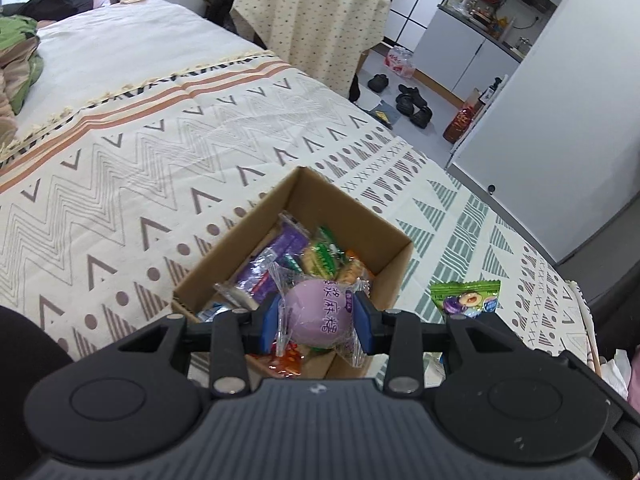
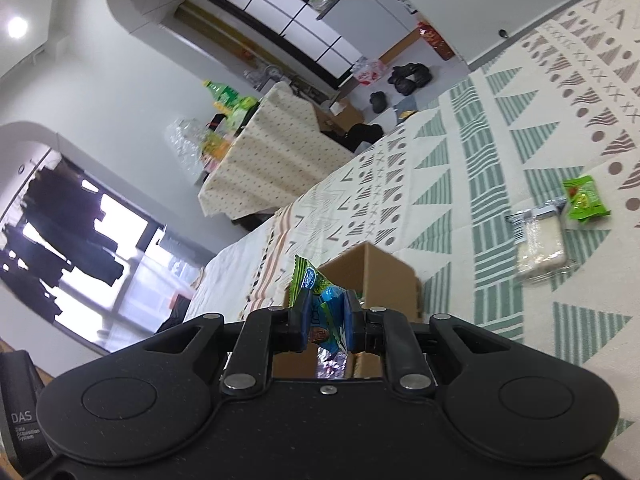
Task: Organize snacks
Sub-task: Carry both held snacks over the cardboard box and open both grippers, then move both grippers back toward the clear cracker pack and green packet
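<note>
The left gripper (image 1: 320,322) has its blue pads pressed on either side of a round purple sweet in a clear wrapper (image 1: 320,312), jaws parted only as wide as the sweet. It hangs over a cardboard box (image 1: 394,264) on the patterned bedspread (image 1: 140,152), and the box holds a heap of wrapped snacks (image 1: 296,256). Just right of the box lies a green packet (image 1: 466,298).

The right gripper (image 2: 327,322) is clamped nearly closed on a small green and blue packet (image 2: 316,284), near the box (image 2: 380,276). Farther right on the bedspread lie a pale wrapped cake (image 2: 540,246) and a second green packet (image 2: 585,198), touching or nearly so; the blur makes that hard to judge.
</note>
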Motion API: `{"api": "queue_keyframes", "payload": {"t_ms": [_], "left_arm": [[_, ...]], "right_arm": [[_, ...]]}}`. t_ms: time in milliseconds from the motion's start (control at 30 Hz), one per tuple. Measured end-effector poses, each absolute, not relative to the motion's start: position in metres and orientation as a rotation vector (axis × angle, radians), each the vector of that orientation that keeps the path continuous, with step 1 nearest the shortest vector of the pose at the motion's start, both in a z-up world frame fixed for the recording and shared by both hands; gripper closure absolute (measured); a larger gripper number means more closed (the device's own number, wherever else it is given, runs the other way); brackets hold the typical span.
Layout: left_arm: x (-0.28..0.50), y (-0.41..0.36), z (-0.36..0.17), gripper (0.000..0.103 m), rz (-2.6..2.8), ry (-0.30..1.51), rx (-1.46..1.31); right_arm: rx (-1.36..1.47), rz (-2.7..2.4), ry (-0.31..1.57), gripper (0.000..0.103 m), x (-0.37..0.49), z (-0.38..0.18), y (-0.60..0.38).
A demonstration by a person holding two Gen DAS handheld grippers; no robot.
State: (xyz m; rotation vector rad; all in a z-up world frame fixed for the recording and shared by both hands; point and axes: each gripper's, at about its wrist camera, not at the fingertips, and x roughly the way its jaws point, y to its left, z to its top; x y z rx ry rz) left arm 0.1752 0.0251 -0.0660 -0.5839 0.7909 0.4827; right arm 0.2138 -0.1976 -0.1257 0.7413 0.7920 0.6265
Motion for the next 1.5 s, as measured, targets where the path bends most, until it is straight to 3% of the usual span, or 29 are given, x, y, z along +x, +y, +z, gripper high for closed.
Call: {"api": "queue_keyframes", "payload": {"t_ms": [433,500,533,567,633,833,933,1333,1500], "left_arm": [[0.173,0.045,-0.081,0.064,0.486,0.823,-0.628],[0.174,0.047,-0.083,0.061,0.496,0.828,-0.624],[0.175,0.048,-0.084,0.058,0.499,0.828,-0.622],[0.175,0.049,-0.084,0.056,0.505,0.832,-0.623],[0.174,0.052,-0.085,0.049,0.515,0.839,-0.632],[0.175,0.055,-0.086,0.033,0.556,0.849,-0.606],[0.178,0.053,-0.088,0.027,0.562,0.87,-0.593],[0.191,0.029,-0.087,0.019,0.513,0.888,-0.51],[0.195,0.02,-0.084,0.018,0.504,0.895,-0.493]], "right_arm": [[0.644,0.666,0.826,0.086,0.199,-0.123,-0.161],[0.643,0.663,0.843,0.081,0.199,-0.124,-0.159],[0.641,0.659,0.853,0.073,0.199,-0.124,-0.158],[0.643,0.664,0.863,0.056,0.2,-0.125,-0.158],[0.646,0.655,0.863,0.046,0.199,-0.125,-0.159],[0.628,0.606,0.877,0.046,0.204,-0.128,-0.164],[0.613,0.565,0.888,0.04,0.207,-0.131,-0.172],[0.534,0.408,0.924,0.035,0.216,-0.144,-0.204],[0.515,0.378,0.896,0.024,0.216,-0.14,-0.211]]}}
